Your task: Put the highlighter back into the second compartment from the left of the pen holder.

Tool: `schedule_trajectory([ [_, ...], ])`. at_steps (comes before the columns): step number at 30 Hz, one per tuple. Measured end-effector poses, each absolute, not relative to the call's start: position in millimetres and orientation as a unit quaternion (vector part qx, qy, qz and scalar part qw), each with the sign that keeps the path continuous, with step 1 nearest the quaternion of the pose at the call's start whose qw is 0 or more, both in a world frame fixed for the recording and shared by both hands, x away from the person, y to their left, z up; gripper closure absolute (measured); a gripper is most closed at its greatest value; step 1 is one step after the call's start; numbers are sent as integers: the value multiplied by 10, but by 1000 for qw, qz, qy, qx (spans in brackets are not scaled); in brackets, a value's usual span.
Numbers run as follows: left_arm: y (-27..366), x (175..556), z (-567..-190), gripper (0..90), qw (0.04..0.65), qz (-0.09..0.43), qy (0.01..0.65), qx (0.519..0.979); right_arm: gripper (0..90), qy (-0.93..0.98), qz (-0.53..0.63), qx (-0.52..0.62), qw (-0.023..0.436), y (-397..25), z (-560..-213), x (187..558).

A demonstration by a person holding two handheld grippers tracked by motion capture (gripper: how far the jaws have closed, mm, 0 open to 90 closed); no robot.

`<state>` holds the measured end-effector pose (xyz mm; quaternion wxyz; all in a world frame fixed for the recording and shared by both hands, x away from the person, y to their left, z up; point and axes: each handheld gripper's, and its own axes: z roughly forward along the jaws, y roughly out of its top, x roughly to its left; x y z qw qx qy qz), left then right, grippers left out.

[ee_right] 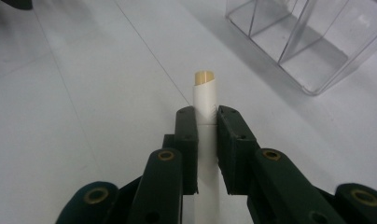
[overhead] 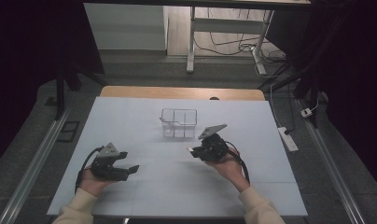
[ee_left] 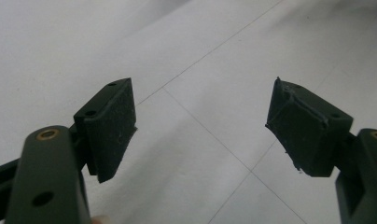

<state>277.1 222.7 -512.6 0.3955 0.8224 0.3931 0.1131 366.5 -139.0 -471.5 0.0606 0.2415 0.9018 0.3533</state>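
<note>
a white table (overhead: 144,196) in a dark room. the right gripper (ee_right: 206,116) is clamped on a white tube (ee_right: 205,100) with a tan tip, just short of the clear divided box (ee_right: 312,42) — the left gripper (ee_left: 200,126) hangs with jaws wide apart, nothing between them.

White table (overhead: 144,191), faint grid lines; clear divided box (overhead: 178,123) stands mid-table.

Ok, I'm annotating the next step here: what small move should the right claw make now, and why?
Probably carry the paper-wrapped stick forward toward the clear divided box. The right claw is shut on it, the box stands just beyond, and its compartments look empty. The left claw is open over the white table, holding nothing.
</note>
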Motion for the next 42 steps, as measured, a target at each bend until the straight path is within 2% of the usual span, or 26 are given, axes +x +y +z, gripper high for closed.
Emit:
schedule_trajectory([
  [42,2220,2769,-5126,238,395,112,390,824,780,840,469,247,115,-1611,-4328,3584],
])
